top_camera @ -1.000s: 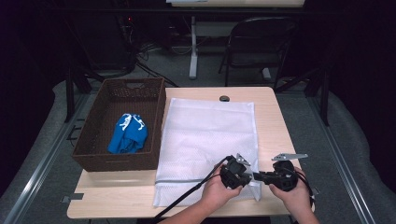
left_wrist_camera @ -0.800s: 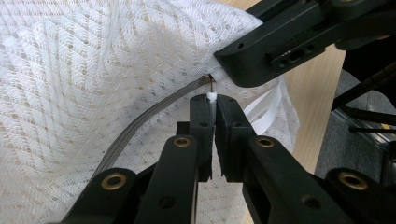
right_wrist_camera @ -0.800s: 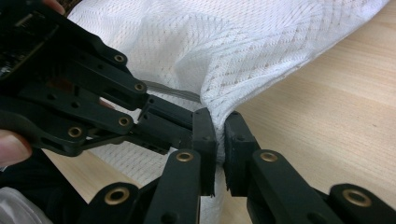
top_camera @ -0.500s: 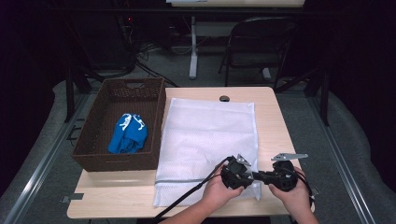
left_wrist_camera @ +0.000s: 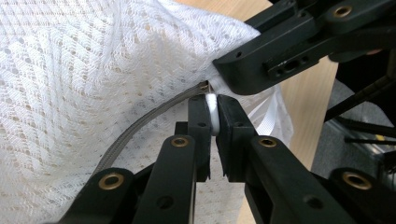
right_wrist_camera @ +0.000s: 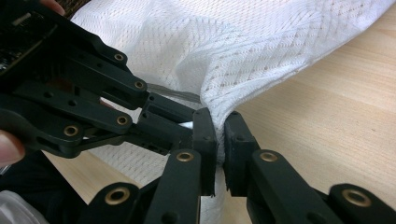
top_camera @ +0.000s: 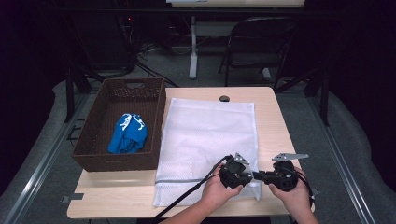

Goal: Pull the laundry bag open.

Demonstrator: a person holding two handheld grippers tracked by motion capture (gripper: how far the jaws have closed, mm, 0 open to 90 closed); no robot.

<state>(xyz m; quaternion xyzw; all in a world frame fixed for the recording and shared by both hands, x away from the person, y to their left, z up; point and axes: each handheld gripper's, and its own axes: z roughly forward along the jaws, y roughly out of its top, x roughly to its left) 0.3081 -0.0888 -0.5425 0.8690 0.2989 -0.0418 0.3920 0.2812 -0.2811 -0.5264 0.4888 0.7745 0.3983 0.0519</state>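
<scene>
L hand-held gripper (left_wrist_camera: 212,116) pinches white zip tab, R hand-held gripper (right_wrist_camera: 219,135) clamps mesh bag (top_camera: 205,135) corner

room: dark | floor (top_camera: 261,58): grey | folding chair (top_camera: 259,44): beyond wooden table (top_camera: 271,121) | desk leg (top_camera: 193,46): white

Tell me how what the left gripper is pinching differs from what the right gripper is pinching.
The left gripper pinches a small smooth white tab at the end of the grey zipper; the right gripper pinches a bunched fold of the white mesh bag itself. The tab is thin and flat between the fingers, while the mesh fold is gathered and pulled up off the table. Both grips sit close together at the same corner of the bag.
</scene>
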